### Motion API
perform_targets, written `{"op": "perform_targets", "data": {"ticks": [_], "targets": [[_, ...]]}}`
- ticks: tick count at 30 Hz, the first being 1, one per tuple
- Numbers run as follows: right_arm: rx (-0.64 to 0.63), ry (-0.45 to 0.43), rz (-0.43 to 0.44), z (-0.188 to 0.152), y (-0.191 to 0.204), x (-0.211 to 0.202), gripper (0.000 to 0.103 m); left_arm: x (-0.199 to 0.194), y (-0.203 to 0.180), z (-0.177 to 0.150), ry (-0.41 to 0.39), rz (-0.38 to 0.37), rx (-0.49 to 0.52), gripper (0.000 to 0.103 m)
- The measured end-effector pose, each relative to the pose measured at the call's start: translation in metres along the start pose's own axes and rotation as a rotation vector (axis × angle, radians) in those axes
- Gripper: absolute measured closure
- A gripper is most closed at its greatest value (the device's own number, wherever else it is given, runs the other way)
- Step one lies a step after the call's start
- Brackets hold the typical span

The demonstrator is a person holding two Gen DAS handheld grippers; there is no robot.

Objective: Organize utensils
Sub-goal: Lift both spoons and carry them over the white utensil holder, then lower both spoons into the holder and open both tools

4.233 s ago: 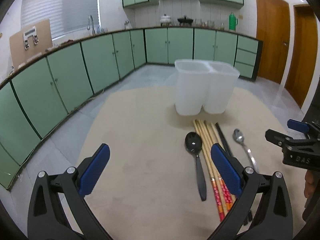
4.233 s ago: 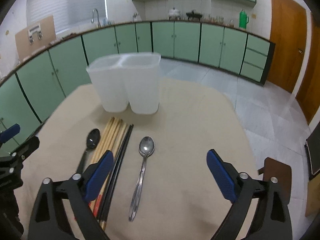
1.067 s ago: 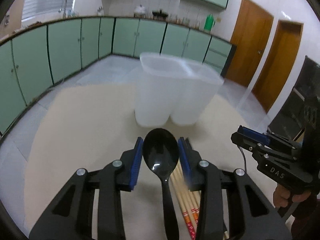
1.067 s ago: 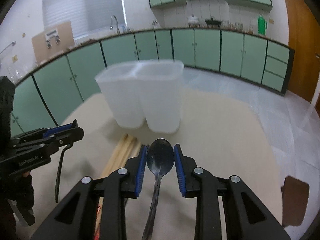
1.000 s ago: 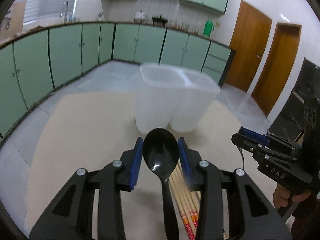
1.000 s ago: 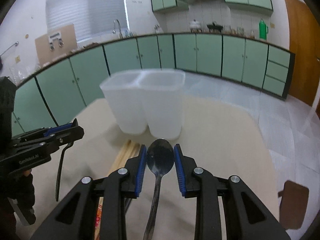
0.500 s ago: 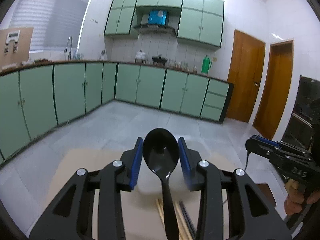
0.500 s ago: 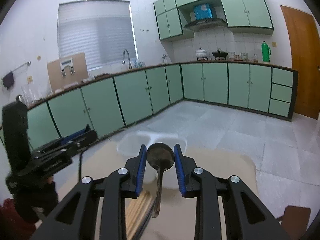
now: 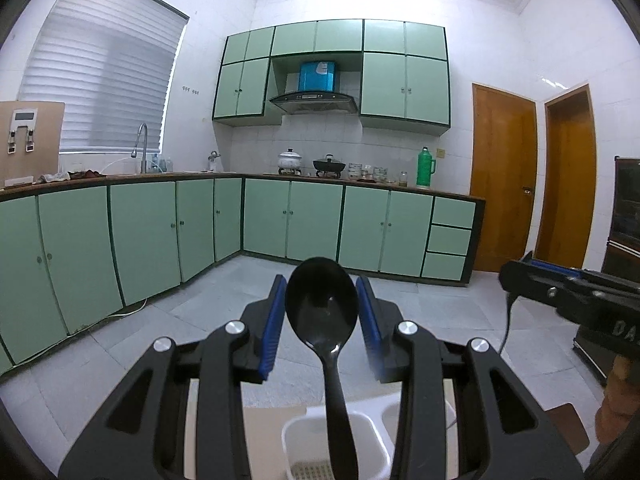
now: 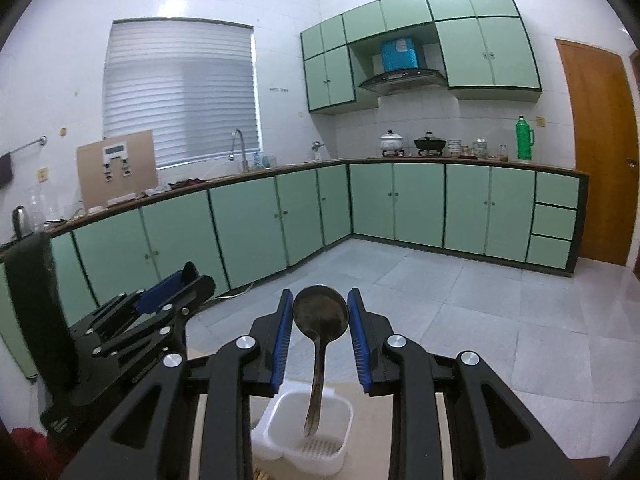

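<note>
My left gripper (image 9: 321,316) is shut on a black spoon (image 9: 322,312), bowl up, handle hanging down over the left compartment of the white two-part utensil holder (image 9: 294,436). My right gripper (image 10: 320,328) is shut on a metal spoon (image 10: 319,314), bowl up, its handle tip hanging just inside a compartment of the same holder (image 10: 280,424). Each gripper shows in the other's view: the right one in the left wrist view (image 9: 568,292), the left one in the right wrist view (image 10: 160,296). The chopsticks are out of sight.
The holder stands on a beige table (image 10: 372,420) far below both grippers. Green kitchen cabinets (image 9: 312,224) line the walls beyond a tiled floor. Wooden doors (image 9: 504,176) stand at the right.
Both grippers have risen and tilted up with their spoons. The holder has dropped to the bottom of both views, with the spoon handles now hanging over its openings.
</note>
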State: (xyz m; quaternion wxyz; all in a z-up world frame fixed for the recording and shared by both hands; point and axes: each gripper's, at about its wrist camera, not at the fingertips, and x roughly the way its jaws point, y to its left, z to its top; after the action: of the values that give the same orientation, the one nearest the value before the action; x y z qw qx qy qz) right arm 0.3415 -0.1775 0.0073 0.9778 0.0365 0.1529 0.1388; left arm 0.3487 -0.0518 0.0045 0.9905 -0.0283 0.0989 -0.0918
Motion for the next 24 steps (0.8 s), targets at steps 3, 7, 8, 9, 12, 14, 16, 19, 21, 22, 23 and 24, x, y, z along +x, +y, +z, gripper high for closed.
{"op": "perform_targets", "data": {"ticks": [3,7,8,9,12,14,16,19,21,22,23,24], "targets": [[-0.001,0.012,-0.028,-0.004,-0.003,0.018,0.076,0.017,-0.002,-0.002,0.007,0.010,0.017,0.069],[0.017,0.041,-0.035,-0.015,-0.009,0.037,0.076,0.030,0.007,-0.014,0.046,0.011,0.005,0.069],[0.021,0.051,-0.037,-0.019,-0.010,0.041,0.076,0.033,0.008,-0.017,0.053,0.013,0.002,0.069],[0.025,0.062,-0.038,-0.021,-0.011,0.045,0.076,0.036,0.010,-0.021,0.066,0.013,-0.002,0.069],[0.023,0.097,-0.043,-0.031,-0.011,0.057,0.076,0.041,0.015,-0.031,0.099,0.015,-0.011,0.069],[0.022,0.110,-0.043,-0.037,-0.010,0.060,0.076,0.042,0.017,-0.036,0.112,0.014,-0.012,0.069],[0.024,0.126,-0.043,-0.043,-0.010,0.062,0.076,0.043,0.019,-0.040,0.129,0.010,-0.011,0.069],[0.021,0.148,-0.039,-0.050,-0.011,0.065,0.075,0.044,0.022,-0.046,0.155,0.010,-0.005,0.068],[0.018,0.161,-0.041,-0.054,-0.011,0.067,0.075,0.044,0.024,-0.049,0.166,0.010,-0.009,0.067],[0.016,0.164,-0.042,-0.055,-0.011,0.067,0.075,0.043,0.025,-0.049,0.169,0.010,-0.013,0.066],[0.017,0.167,-0.044,-0.056,-0.011,0.067,0.075,0.042,0.027,-0.049,0.169,0.010,-0.015,0.065],[0.019,0.168,-0.045,-0.057,-0.011,0.067,0.075,0.040,0.028,-0.048,0.168,0.010,-0.018,0.064]]}}
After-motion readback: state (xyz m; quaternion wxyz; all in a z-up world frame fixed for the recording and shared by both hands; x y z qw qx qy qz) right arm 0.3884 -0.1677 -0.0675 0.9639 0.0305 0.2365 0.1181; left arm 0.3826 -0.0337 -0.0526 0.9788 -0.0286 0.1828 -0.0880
